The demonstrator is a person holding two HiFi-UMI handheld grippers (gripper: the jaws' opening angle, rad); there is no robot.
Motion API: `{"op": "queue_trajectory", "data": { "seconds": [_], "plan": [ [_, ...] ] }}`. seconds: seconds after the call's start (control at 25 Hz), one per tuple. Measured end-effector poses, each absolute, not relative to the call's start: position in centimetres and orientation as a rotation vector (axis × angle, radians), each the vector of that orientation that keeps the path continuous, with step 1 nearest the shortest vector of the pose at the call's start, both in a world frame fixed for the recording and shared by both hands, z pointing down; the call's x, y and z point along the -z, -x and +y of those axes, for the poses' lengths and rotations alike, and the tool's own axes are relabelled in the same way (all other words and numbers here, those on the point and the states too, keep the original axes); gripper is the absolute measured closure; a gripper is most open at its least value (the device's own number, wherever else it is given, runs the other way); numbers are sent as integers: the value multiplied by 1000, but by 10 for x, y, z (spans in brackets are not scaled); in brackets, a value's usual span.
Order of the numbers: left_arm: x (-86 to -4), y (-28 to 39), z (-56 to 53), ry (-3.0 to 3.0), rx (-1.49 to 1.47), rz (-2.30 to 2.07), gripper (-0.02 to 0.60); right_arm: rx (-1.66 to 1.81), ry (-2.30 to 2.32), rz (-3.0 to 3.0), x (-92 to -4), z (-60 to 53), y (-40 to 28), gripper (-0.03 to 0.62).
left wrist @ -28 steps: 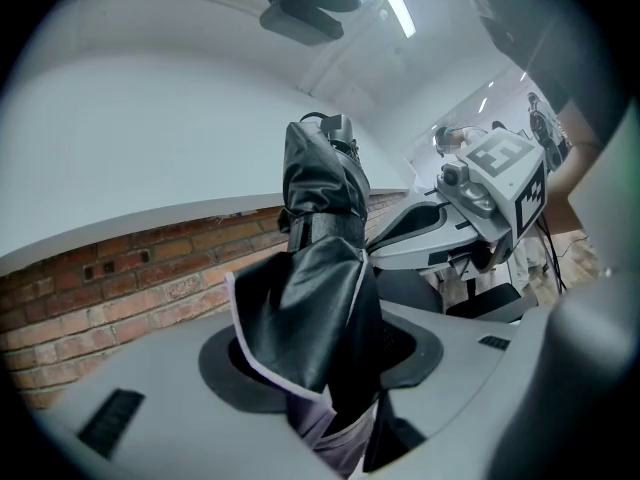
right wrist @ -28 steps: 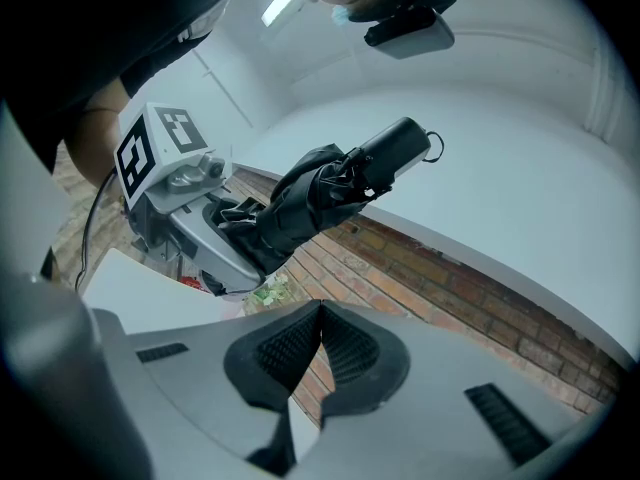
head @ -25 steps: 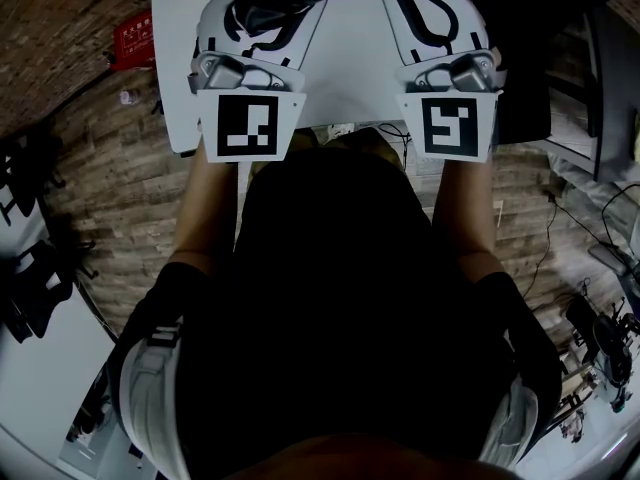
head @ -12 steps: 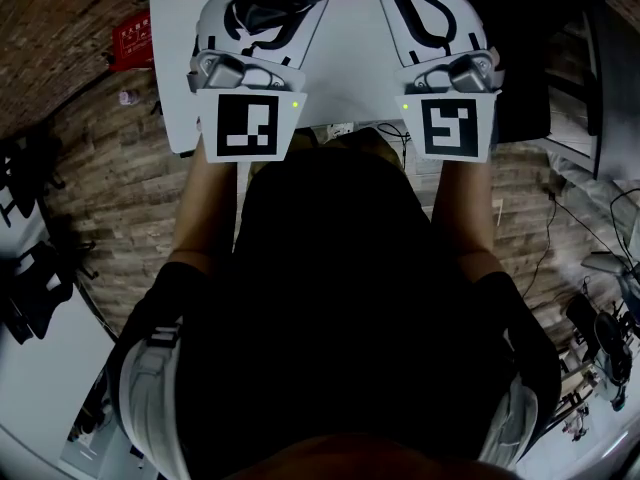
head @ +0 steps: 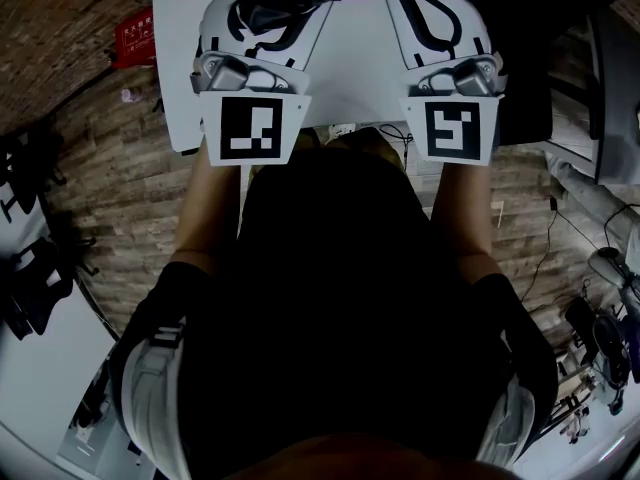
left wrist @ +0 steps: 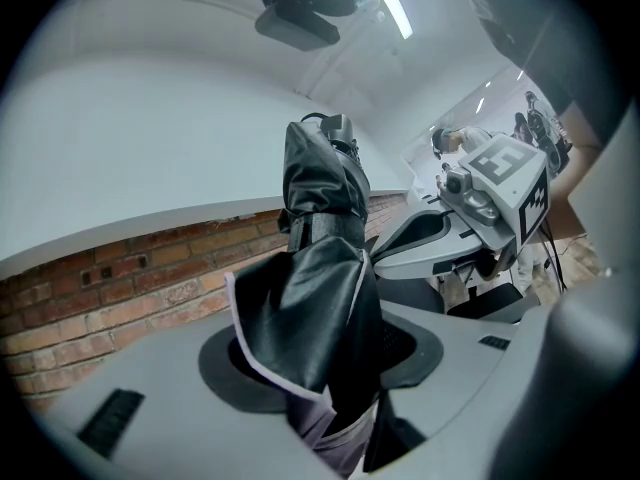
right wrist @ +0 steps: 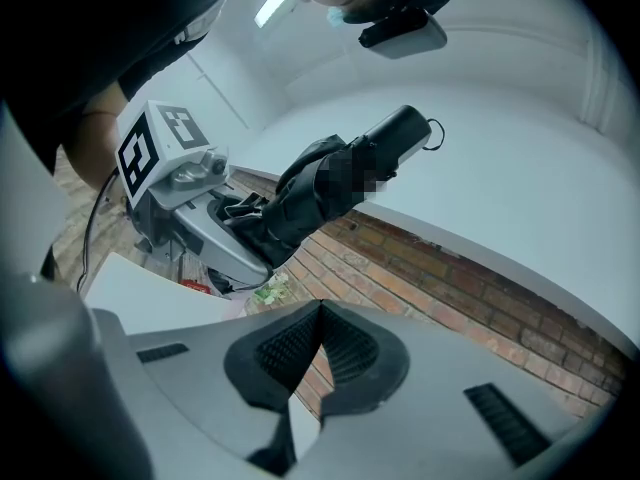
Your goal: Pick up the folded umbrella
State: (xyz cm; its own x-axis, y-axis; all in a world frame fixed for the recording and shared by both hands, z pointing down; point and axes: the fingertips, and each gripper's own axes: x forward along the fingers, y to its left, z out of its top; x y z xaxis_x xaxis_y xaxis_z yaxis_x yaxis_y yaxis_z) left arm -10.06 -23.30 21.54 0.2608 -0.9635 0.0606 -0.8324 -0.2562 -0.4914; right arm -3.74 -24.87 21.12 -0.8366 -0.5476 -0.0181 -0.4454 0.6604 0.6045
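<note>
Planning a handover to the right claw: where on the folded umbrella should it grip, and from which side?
Probably best the handle, the rigid round end of the folded umbrella that sticks out free beyond the left claw, which is clamped on the loose canopy fabric. Come from the side, across the shaft. The right claw is shut, so open it first.

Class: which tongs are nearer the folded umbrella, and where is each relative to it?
Left. The left tongs grip the folded umbrella; the right tongs, shut and empty, sit beside it without touching.
</note>
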Motion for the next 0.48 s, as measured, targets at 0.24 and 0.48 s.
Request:
{"op": "queue_trajectory", "data": {
  "seconds": [0.24,0.48],
  "plan": [
    [-216,99,-233,2173,501,1644,364,931,-814,-2706,-212,-248,36,566],
    [-217,101,-234,2181,499,1656,364,928,-816,-2693,-213,-248,37,566]
  ]
}}
